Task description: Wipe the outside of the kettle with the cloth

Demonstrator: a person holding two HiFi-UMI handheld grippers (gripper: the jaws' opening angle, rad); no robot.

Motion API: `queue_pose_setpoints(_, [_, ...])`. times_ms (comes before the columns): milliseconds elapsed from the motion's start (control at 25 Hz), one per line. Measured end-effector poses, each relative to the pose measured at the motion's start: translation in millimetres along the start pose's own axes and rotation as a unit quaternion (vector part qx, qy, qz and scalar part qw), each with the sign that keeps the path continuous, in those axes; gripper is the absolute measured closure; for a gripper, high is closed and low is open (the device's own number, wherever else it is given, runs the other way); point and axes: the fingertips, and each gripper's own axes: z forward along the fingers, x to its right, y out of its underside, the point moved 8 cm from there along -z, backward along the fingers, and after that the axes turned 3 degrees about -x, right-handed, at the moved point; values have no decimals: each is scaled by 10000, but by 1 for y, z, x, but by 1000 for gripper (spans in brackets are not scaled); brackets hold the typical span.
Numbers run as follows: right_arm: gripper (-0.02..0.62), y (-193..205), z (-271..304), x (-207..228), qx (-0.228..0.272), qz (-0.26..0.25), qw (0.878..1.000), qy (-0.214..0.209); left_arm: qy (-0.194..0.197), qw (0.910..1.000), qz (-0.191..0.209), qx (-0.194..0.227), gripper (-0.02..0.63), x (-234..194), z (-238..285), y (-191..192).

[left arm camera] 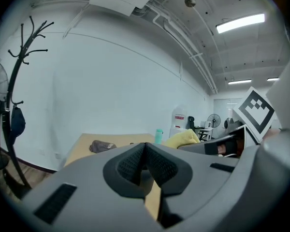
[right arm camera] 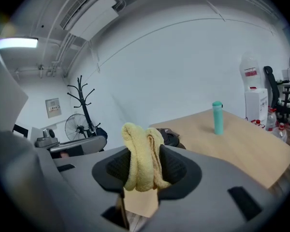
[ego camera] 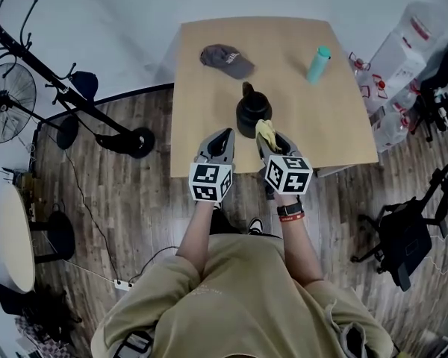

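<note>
- A squat black kettle stands on the light wooden table, towards its near edge and just ahead of both grippers.
- The right gripper is clenched on a folded yellow terry cloth. A thick wad of the cloth sticks up past the jaw tips.
- From the head view the wad lies at the kettle's near right side. I cannot tell whether it is touching or only just beside it.
- The left gripper has its jaws pressed together with nothing between them. It hovers over the table's near edge, just left of the kettle and apart from it.
- The step in hand looks like bringing the cloth onto the kettle's wall.
- Only the protruding wad should meet the kettle, never the hard jaw tips, and the strokes should follow the curve of the body.
- The kettle may slide or turn under a sideways push. The left gripper could part its jaws and steady it by the top or the opposite side.
- The cloth is held by a narrow fold, so a firm squeeze and moderate pressure should stop it dragging out.
- A dark grey cap and a teal bottle sit well apart at the far side, clear of the work.
</note>
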Motion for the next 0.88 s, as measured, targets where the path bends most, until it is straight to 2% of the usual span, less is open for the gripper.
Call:
queue_pose_setpoints(480, [433, 4, 127, -49, -342, -113, 9981, 506, 451, 9989, 49, -106, 583, -117, 51, 3])
queue_pose_setpoints(880, [430, 1, 203, -58, -482, -265, 9882, 1432, 597, 9980, 73, -211, 583, -181, 55, 7])
